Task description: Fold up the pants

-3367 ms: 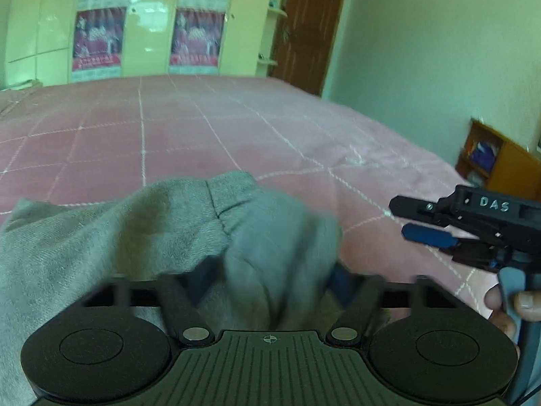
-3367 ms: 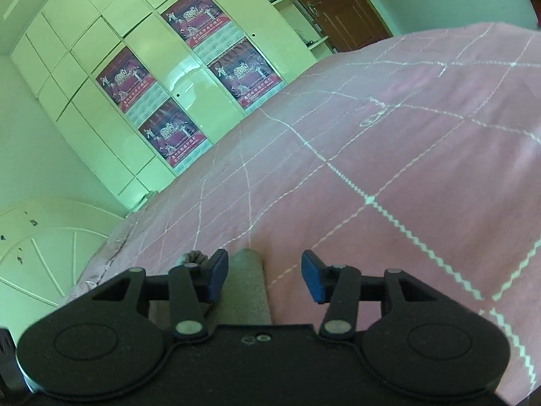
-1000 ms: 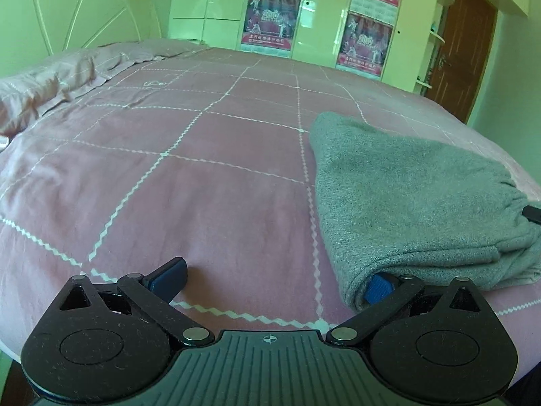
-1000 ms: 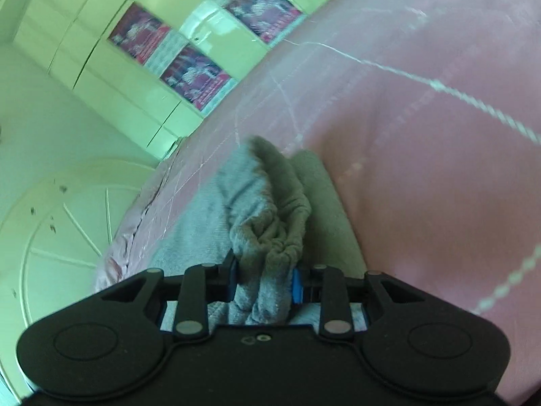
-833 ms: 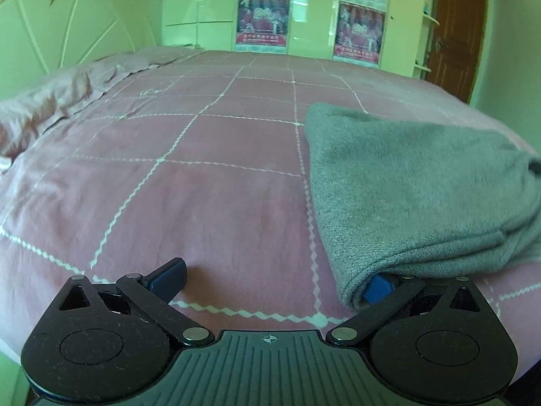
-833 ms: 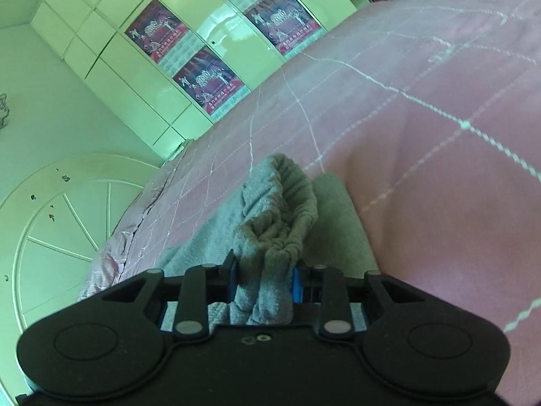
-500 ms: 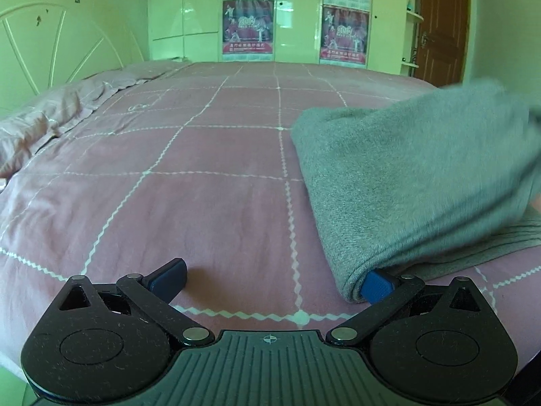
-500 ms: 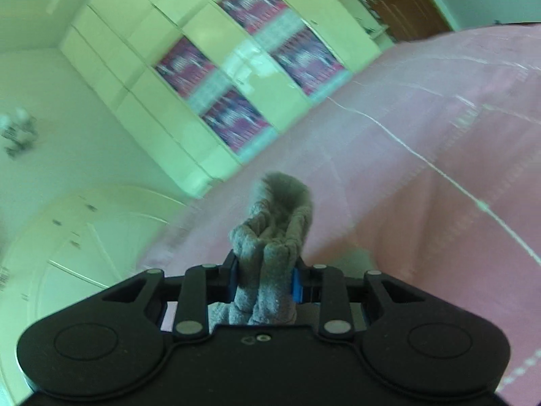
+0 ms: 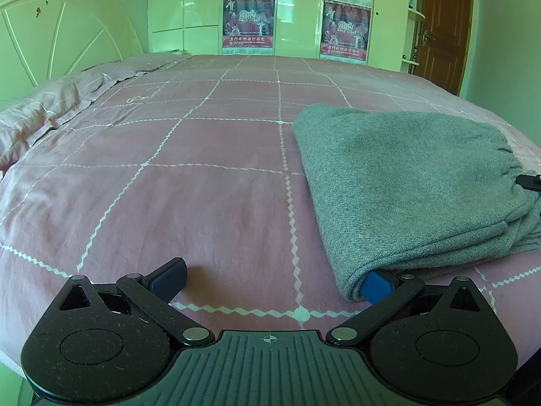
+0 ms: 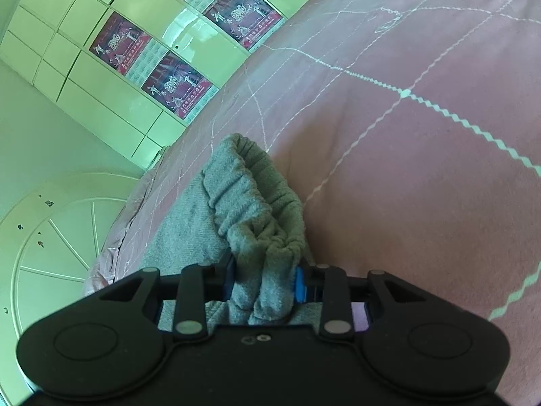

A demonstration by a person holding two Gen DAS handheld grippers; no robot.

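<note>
Gripping pants (image 10: 260, 237) waistband between right gripper (image 10: 263, 284) fingers (image 10: 299, 286).

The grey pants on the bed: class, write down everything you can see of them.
The grey pants are a soft, fleecy knit, folded into a thick layered bundle lying on the pink checked bedspread. Their gathered elastic waistband is bunched and pinched between the fingers of the right gripper. The left gripper stands wide open, its right finger tucked under the near folded corner, the other resting on the bedspread.
</note>
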